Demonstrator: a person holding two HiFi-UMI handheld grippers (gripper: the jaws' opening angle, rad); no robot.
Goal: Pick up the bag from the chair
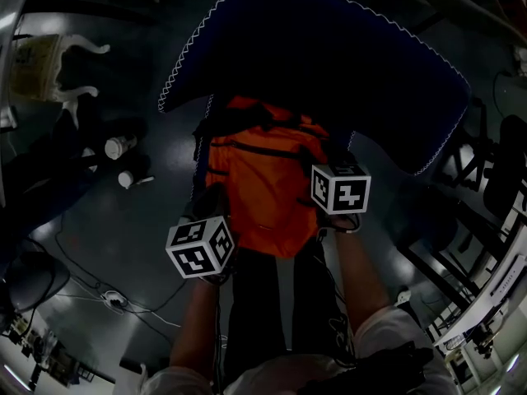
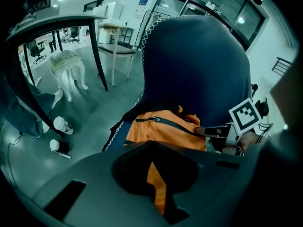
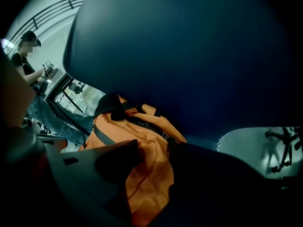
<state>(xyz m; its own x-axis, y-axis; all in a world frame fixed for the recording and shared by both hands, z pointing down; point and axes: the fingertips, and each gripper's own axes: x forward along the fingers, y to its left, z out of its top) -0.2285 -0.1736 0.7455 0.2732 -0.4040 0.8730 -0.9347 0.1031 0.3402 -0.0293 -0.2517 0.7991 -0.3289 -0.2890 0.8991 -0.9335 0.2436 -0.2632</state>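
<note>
Head view: orange bag point(image 1: 263, 196) on blue chair point(image 1: 329, 64).
Left tool point(image 2: 154, 174) narrow, right tool point(image 3: 154, 160) wide, bag showing in both gaps.

The orange bag point(image 1: 268, 183), with black straps and a zipper, lay on the seat of the dark blue chair point(image 1: 329, 64); its top end rested against the white-stitched backrest.

Grey left claw point(image 2: 158, 178), right claw point(image 3: 150, 160); black-and-white marker cubes point(image 1: 200, 248); white sleeves point(image 1: 385, 329).
</note>
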